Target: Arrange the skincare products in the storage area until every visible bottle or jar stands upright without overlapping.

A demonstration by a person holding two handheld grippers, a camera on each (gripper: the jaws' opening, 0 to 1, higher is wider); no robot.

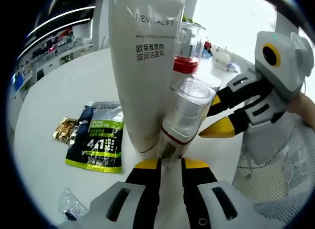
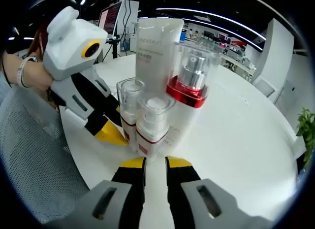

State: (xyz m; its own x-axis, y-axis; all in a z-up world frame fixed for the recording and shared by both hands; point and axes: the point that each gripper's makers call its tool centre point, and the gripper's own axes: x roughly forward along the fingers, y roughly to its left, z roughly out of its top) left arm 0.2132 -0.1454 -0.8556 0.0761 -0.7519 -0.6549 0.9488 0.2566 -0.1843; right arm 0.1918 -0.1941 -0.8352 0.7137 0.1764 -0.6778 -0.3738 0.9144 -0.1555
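Note:
A tall white Revitalift tube (image 1: 142,66) (image 2: 155,47) stands cap-down on the round white table (image 1: 59,96). Beside it stands a pump bottle with a red collar (image 1: 187,54) (image 2: 189,86). Two small clear-capped bottles are in front of them. My left gripper (image 1: 171,163) (image 2: 117,124) is shut on the foot of one small bottle (image 1: 179,115) (image 2: 129,106). The other small bottle (image 1: 207,82) (image 2: 152,123) stands just ahead of my right gripper (image 2: 155,162) (image 1: 206,118), whose jaws are a little apart with nothing between them. All the bottles crowd close together.
A green-and-black sachet (image 1: 98,138), a gold wrapper (image 1: 65,129) and a clear plastic scrap (image 1: 71,207) lie flat on the table to the left of the tube. A grey mesh chair back (image 2: 29,155) (image 1: 275,175) is at the table edge. A hand (image 2: 29,74) holds the left gripper.

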